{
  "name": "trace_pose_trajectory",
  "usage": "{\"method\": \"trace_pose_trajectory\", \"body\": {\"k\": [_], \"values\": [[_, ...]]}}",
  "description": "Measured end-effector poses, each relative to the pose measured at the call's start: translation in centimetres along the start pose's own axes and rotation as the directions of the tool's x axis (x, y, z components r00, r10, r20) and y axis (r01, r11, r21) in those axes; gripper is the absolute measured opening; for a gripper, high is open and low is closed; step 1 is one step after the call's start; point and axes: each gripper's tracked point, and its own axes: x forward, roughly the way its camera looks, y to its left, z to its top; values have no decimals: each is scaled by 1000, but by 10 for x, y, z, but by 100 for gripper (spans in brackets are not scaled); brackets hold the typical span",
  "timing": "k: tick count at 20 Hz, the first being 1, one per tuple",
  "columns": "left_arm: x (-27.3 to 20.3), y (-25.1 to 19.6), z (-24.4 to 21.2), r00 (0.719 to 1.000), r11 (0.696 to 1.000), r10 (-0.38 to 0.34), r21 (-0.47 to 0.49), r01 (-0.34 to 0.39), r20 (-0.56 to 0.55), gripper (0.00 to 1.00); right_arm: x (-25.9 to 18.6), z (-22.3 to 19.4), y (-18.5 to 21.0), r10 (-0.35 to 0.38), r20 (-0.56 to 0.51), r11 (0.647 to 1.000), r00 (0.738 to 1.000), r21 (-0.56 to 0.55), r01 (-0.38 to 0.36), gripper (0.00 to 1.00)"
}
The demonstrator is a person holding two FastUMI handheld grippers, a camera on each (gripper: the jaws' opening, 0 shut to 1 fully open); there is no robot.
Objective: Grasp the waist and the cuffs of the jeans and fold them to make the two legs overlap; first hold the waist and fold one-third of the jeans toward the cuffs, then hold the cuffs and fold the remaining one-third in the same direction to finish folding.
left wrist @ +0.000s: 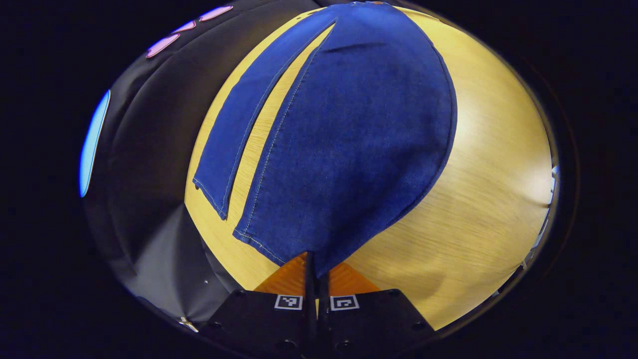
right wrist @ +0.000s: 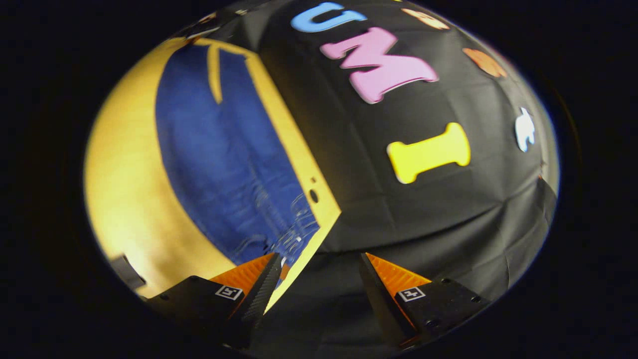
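Blue jeans [left wrist: 349,139] lie flat on the wooden table [left wrist: 473,199], legs pointing toward me in the left gripper view. The near leg's cuff tapers down into my left gripper [left wrist: 316,264], whose fingers are shut on the denim. The other leg [left wrist: 234,129] lies apart to the left, with a strip of bare wood between. In the right gripper view the jeans [right wrist: 224,164] stretch away, and their waist end [right wrist: 294,229] sits by the table corner. My right gripper [right wrist: 319,279] is open there: one finger [right wrist: 261,281] reaches over the waist, the other [right wrist: 381,284] hangs past the table edge.
The black booth cloth [left wrist: 149,164] hangs close beyond the table edge on the left of the left gripper view. The table corner [right wrist: 334,212] has a small dark hole [right wrist: 313,195] near it. Bare wood lies to the right of the jeans in the left gripper view.
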Motion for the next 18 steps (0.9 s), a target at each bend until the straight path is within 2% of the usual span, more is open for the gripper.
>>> {"method": "trace_pose_trajectory", "body": {"k": [2, 4, 6, 9, 10, 11, 15, 17, 18], "values": [[0, 0, 0, 1000, 1000, 5, -12, -6, -7, 6, 17, -28, 22, 98, -58, 989, 993, -102, -104, 96], [0, 0, 0, 1000, 1000, 5, -19, -5, -15, 6, 36, -54, 45, 166, -122, 966, 978, -181, -187, 96], [0, 0, 0, 1000, 1000, 6, -19, -6, -23, 6, 53, -65, 61, 195, -144, 941, 970, -251, -226, 96], [1, 0, 0, 999, 1000, 10, -26, -11, -36, 6, 75, -76, 79, 216, -183, 909, 959, -322, -267, 96], [1, 0, 0, 999, 1000, 13, -28, -14, -41, 6, 82, -72, 74, 187, -170, 903, 968, -359, -238, 96], [2, 0, 0, 999, 999, 14, -30, -15, -45, 6, 90, -72, 73, 182, -161, 901, 970, -367, -230, 92], [2, 0, 1, 999, 1000, 12, -25, -13, -53, 6, 101, -66, 72, 172, -150, 903, 974, -372, -217, 89], [2, 0, 1, 998, 1000, 8, -18, -9, -58, 6, 104, -66, 78, 199, -171, 907, 965, -340, -248, 89], [2, -1, 2, 998, 1000, 5, -14, -6, -60, 6, 109, -71, 88, 230, -194, 907, 954, -312, -282, 75]]}}
